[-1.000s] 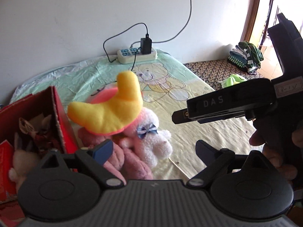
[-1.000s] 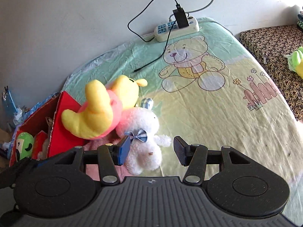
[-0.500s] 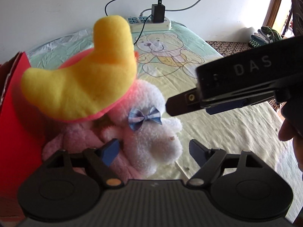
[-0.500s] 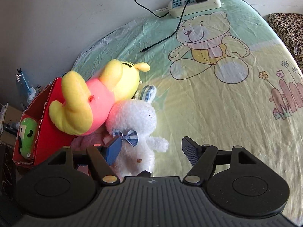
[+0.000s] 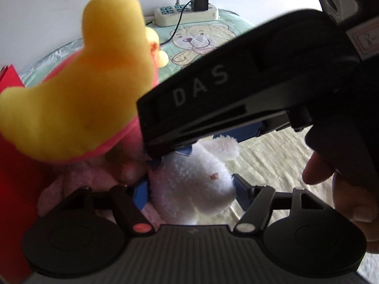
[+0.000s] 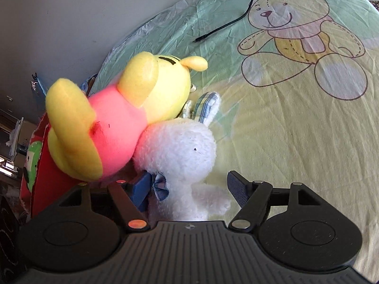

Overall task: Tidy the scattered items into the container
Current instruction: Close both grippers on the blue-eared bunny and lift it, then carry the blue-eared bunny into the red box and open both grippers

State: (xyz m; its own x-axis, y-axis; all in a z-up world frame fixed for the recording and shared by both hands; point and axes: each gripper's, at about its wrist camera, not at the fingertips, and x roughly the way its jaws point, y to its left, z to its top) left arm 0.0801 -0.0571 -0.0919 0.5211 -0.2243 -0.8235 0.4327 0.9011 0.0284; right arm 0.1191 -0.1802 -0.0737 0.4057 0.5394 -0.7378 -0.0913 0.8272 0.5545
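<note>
White rabbit (image 6: 180, 156): I have brought both grippers, left (image 5: 191, 189) and right (image 6: 189, 189), closer, jaws spread astride it; upright, ears pointing away toward the bedsheet (image 6: 296, 123).

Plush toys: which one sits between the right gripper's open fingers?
The white bunny plush with the blue bow, between the right gripper fingers. The yellow bear plush in pink lies beside it, outside them.

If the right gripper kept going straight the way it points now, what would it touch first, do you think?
Most likely the white rabbit. Its body already sits between the open fingers of the right gripper, directly ahead, with the yellow bear leaning on it from the left. Depth is hard to judge, so contact may be almost immediate.
</note>
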